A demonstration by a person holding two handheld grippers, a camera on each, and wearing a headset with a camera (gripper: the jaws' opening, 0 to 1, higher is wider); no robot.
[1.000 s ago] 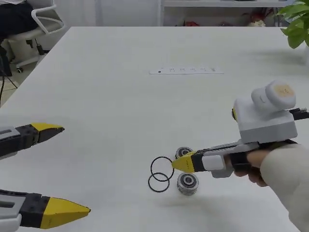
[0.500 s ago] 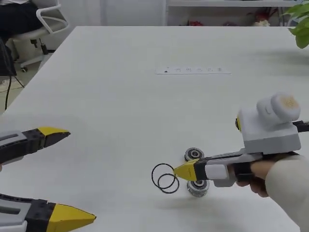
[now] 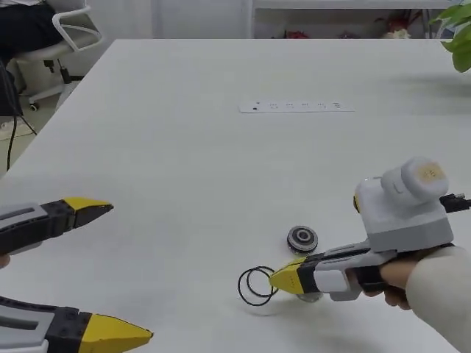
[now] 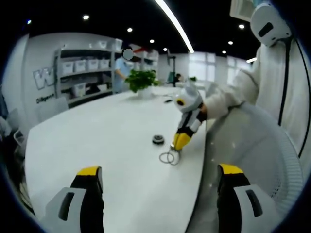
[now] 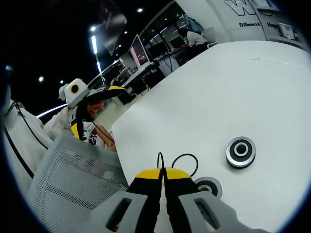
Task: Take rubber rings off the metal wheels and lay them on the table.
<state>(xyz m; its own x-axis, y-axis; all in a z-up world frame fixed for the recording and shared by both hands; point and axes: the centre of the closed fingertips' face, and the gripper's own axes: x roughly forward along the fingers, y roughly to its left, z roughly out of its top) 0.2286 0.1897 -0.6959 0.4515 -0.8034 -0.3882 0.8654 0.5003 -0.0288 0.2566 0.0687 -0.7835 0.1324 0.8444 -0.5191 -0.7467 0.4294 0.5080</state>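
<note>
Gaping wide, well to the left of the metal wheel (image 3: 302,238) and nearer the person: left gripper (image 3: 103,272), yellow tips far apart, nothing between them. Lying flat on the white table (image 3: 184,147), just left of the metal wheel and a little nearer the person: two thin black rubber rings (image 3: 255,285), overlapping each other. Touching the right edge of the rubber rings, close to the metal wheel on its near side: right gripper (image 3: 282,279), jaws pressed together with no gap. In the right gripper view, a black strand of the rubber rings rising from between the closed tips, seemingly pinched there. Tucked partly under those tips, just nearer the person than the metal wheel and apart from it: second wheel (image 5: 210,184). Well beyond the metal wheel on the tabletop: a long pale strip (image 3: 296,107) with small markings. Far to the right of the metal wheel, at the table's back corner: green leaves of a plant (image 3: 456,44).
</note>
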